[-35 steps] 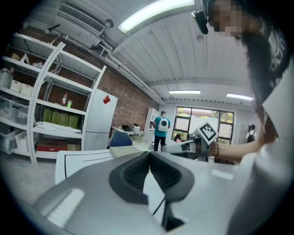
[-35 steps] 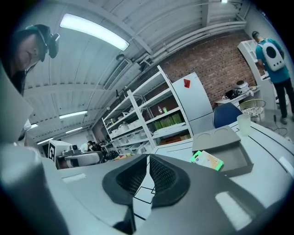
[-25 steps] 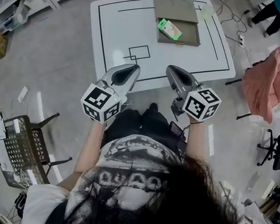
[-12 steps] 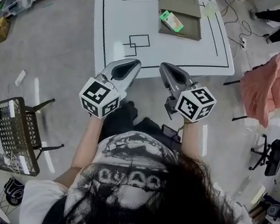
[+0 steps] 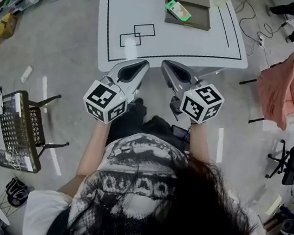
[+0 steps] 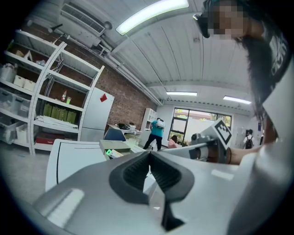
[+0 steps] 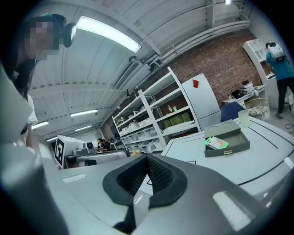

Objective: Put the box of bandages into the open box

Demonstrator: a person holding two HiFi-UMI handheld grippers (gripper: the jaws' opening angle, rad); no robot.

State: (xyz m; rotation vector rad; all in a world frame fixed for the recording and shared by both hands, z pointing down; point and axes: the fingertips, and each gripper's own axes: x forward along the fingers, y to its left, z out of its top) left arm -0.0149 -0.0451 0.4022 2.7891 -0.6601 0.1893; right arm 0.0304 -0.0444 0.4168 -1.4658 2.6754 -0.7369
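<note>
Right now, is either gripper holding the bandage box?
No, the box of bandages lies in the open box, away from the left gripper and right gripper.

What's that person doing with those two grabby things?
A person stands at the near edge of a white table with a claw in each hand. The left claw and the right claw are both shut and hold nothing. Far across the table sits an open grey box, and the green box of bandages lies in it already. Neither claw is near or touching it.
</note>
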